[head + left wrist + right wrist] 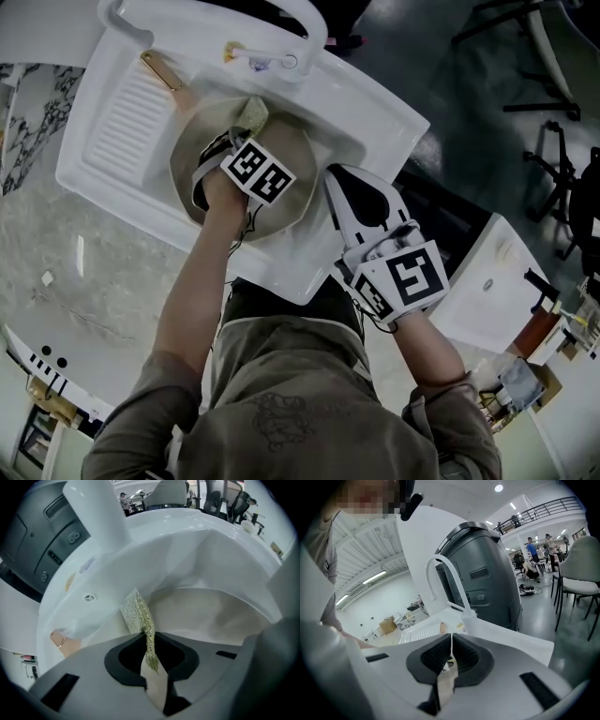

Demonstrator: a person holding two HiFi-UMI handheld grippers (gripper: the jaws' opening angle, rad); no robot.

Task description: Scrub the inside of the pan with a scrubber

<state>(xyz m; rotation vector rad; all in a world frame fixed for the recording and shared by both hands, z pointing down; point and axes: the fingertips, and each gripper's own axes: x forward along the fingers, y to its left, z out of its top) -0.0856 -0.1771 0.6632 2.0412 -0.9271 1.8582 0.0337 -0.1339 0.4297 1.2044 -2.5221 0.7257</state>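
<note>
A round pan (pixel 291 192) with a beige inside lies in the white sink (pixel 375 117), its brown handle (pixel 164 70) pointing to the drainboard. My left gripper (pixel 239 136) reaches into the pan and is shut on a yellow-green mesh scrubber (pixel 251 112). In the left gripper view the scrubber (pixel 139 613) sticks up from the shut gripper (pixel 150 641) against the pan's far wall (pixel 211 616). My right gripper (pixel 336 178) hovers over the sink's near rim beside the pan, shut and holding nothing; in the right gripper view (pixel 451 641) its pads meet.
A white faucet (pixel 281 19) arches over the sink's back edge; it also shows in the right gripper view (pixel 445 581) before a grey machine (pixel 487 583). The ribbed drainboard (pixel 122 122) lies left of the basin. A second white sink (pixel 487 291) stands at the right.
</note>
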